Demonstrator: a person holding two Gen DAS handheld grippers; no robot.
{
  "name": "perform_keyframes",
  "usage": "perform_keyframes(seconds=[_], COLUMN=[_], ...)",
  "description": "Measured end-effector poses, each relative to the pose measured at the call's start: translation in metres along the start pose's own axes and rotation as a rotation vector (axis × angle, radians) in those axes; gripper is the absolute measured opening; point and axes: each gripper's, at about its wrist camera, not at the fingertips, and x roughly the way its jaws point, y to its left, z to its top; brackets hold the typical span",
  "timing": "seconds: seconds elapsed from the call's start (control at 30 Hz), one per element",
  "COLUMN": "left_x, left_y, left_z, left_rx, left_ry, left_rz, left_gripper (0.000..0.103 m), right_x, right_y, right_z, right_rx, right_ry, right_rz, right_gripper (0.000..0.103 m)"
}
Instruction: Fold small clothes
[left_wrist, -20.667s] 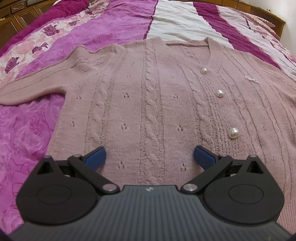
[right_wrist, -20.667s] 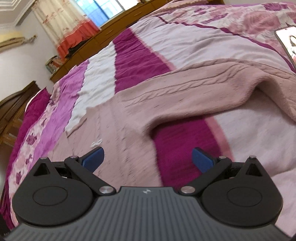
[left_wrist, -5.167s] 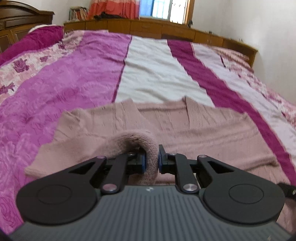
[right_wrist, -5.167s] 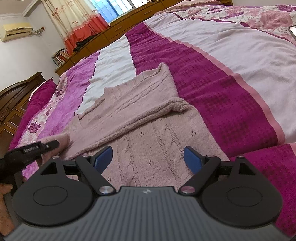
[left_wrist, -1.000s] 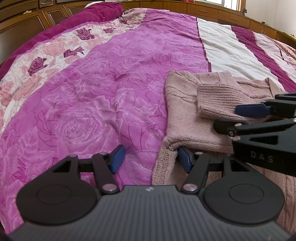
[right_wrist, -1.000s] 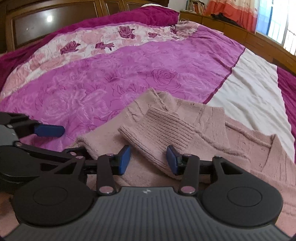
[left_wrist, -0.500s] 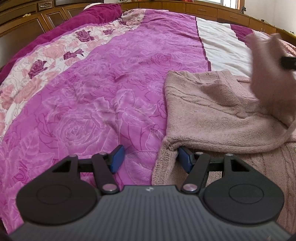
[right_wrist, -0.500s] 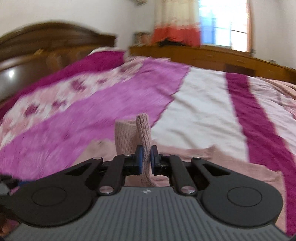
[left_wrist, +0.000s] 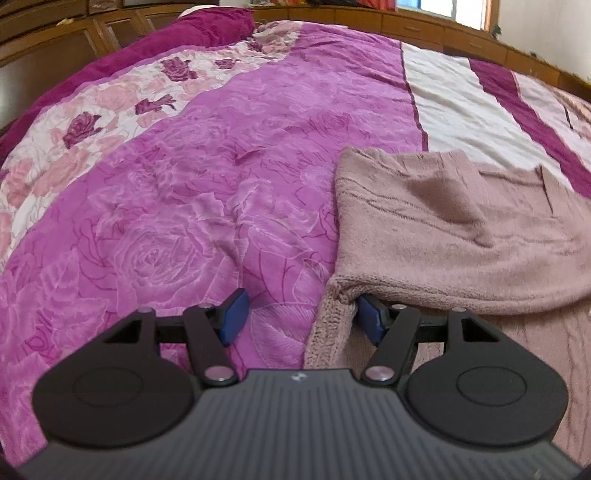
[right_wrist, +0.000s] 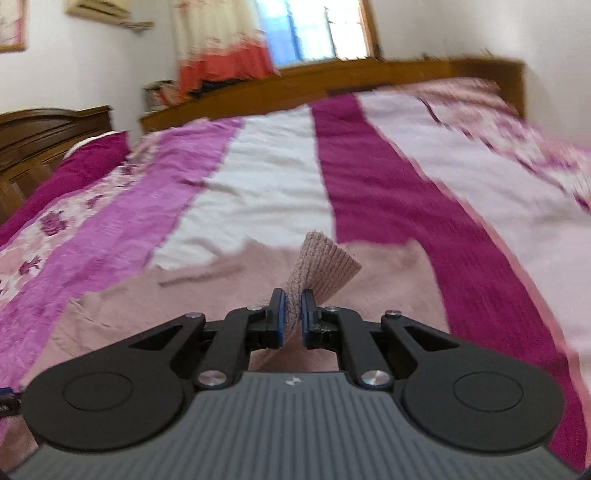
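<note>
The dusty-pink knitted cardigan (left_wrist: 461, 236) lies on the bed cover with magenta, white and rose-printed stripes (left_wrist: 221, 166), partly folded. The left gripper (left_wrist: 301, 317) stands with its jaws apart at the cardigan's left edge; one blue pad (left_wrist: 369, 317) is tucked under the folded layer, the other over the cover. The right gripper (right_wrist: 290, 319) is closed tight on the ribbed cuff (right_wrist: 325, 264) of a sleeve, held above the cardigan.

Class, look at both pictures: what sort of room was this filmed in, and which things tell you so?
Most likely a bedroom: a wide bed under a pink and magenta bedspread, a dark wooden headboard, and a curtained window.
</note>
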Motion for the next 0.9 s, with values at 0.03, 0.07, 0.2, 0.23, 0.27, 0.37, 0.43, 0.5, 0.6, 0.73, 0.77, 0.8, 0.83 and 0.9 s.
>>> perform_keyframes(seconds=[0.03,0.07,0.2,0.23,0.27,0.37,0.43,0.5,0.6,0.73,0.77,0.8,0.83,0.9], left_x=[-0.001,-0.001,0.001,0.001,0.0,-0.002,-0.006,-0.011,-0.024,-0.035,-0.036,-0.035,-0.031,-0.021], left_y=[0.002,0.004,0.019,0.021,0.021,0.017,0.015,0.013,0.014,0.02,0.02,0.018,0.016,0.01], left_z=[0.0,0.0,0.0,0.001,0.001,0.002,0.001,0.001,0.001,0.008,0.011,0.013,0.016,0.021], left_rx=[-0.017,-0.037,-0.16,-0.17,-0.17,-0.148,-0.12,-0.068,-0.031,-0.062,-0.069,-0.072,-0.076,-0.085], left_ry=[-0.003,-0.007,0.005,0.006,0.007,0.013,0.016,0.021,0.004,-0.007,-0.008,-0.007,0.001,0.03], left_rz=[-0.003,-0.004,-0.039,-0.042,-0.042,-0.03,-0.035,-0.049,-0.072,-0.141,-0.16,-0.173,-0.184,-0.204], left_gripper=[0.066,0.066,0.066,0.066,0.066,0.066,0.066,0.064,0.063,0.063,0.063,0.063,0.063,0.063], right_x=[0.002,0.003,0.003,0.002,0.0,-0.002,-0.004,-0.007,-0.011,-0.003,0.001,0.004,0.006,0.009], right_y=[-0.009,-0.013,-0.026,-0.028,-0.029,-0.031,-0.035,-0.038,-0.044,-0.056,-0.059,-0.059,-0.06,-0.06], right_z=[-0.006,-0.013,-0.037,-0.041,-0.043,-0.043,-0.038,-0.034,-0.028,-0.023,-0.023,-0.023,-0.024,-0.025], right_rx=[0.028,0.049,0.11,0.119,0.129,0.171,0.201,0.227,0.254,0.331,0.339,0.342,0.343,0.346], right_ry=[0.023,0.042,0.091,0.094,0.096,0.097,0.095,0.084,0.074,0.081,0.087,0.091,0.094,0.098], right_rz=[0.0,-0.001,-0.002,0.002,0.005,0.019,0.024,0.03,0.036,0.042,0.042,0.044,0.046,0.043], right_gripper=[0.009,0.009,0.011,0.011,0.012,0.026,0.035,0.041,0.047,0.047,0.047,0.047,0.046,0.044])
